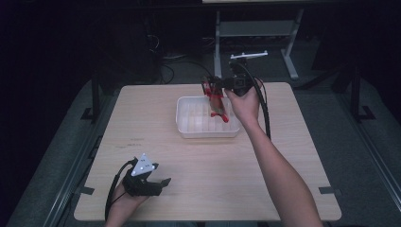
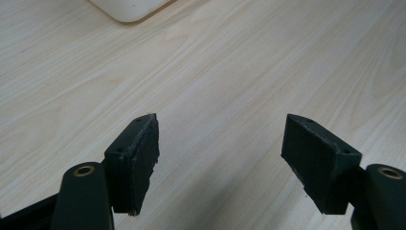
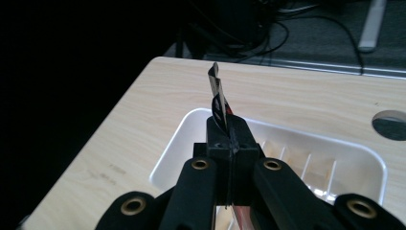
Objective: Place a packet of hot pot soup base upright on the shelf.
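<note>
My right gripper (image 1: 211,88) hovers over the far right part of a white ribbed tray (image 1: 185,128), shut on a thin red packet (image 1: 218,107) that hangs down toward the tray. In the right gripper view the jaws (image 3: 229,133) are pressed together, the packet's edge (image 3: 218,95) sticks up between them, and the tray's rim (image 3: 175,142) lies below. My left gripper (image 1: 160,179) rests low near the table's front left, open and holding nothing. Its two pads (image 2: 139,158) stand wide apart over bare wood in the left gripper view, with a corner of the tray (image 2: 128,8) at the top.
The light wooden table (image 1: 198,165) has a round cable hole (image 3: 390,124) near its far right side. Behind the table are a white stand's legs (image 1: 255,33) and cables on a dark floor. Black clamps sit at the table's sides.
</note>
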### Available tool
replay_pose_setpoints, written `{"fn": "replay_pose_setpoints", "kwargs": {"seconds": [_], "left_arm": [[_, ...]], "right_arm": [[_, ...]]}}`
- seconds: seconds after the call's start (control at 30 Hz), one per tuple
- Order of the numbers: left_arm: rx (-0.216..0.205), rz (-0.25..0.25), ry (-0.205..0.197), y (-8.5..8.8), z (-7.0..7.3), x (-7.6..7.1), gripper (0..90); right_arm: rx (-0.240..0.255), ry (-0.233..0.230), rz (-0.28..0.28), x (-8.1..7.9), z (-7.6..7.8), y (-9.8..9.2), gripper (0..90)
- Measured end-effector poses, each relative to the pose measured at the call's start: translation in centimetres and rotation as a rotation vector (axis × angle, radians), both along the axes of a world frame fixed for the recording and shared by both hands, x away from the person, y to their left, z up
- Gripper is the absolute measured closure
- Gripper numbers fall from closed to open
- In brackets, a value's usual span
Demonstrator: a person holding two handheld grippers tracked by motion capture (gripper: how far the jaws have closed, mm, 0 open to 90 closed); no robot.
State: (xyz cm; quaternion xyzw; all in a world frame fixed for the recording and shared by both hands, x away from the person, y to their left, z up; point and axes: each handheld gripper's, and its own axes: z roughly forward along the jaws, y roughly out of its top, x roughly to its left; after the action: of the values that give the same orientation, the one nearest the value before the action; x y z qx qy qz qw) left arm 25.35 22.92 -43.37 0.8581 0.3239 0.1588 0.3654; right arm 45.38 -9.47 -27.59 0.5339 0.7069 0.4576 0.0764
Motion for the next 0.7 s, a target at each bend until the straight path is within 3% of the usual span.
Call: {"fn": "replay_pose_setpoints", "kwargs": {"seconds": [0.4, 0.7], "left_arm": [[-0.003, -0.001, -0.009, 0.2, 0.1, -0.1, 29.3], [-0.017, 0.007, -0.017, 0.3, 0.2, -0.1, 29.6]], "right_arm": [[-0.06, 0.01, -0.078, 2.4, -1.1, 1.9, 89.2], [-0.047, 0.024, -0.154, 3.5, -2.9, 3.5, 89.2]]}}
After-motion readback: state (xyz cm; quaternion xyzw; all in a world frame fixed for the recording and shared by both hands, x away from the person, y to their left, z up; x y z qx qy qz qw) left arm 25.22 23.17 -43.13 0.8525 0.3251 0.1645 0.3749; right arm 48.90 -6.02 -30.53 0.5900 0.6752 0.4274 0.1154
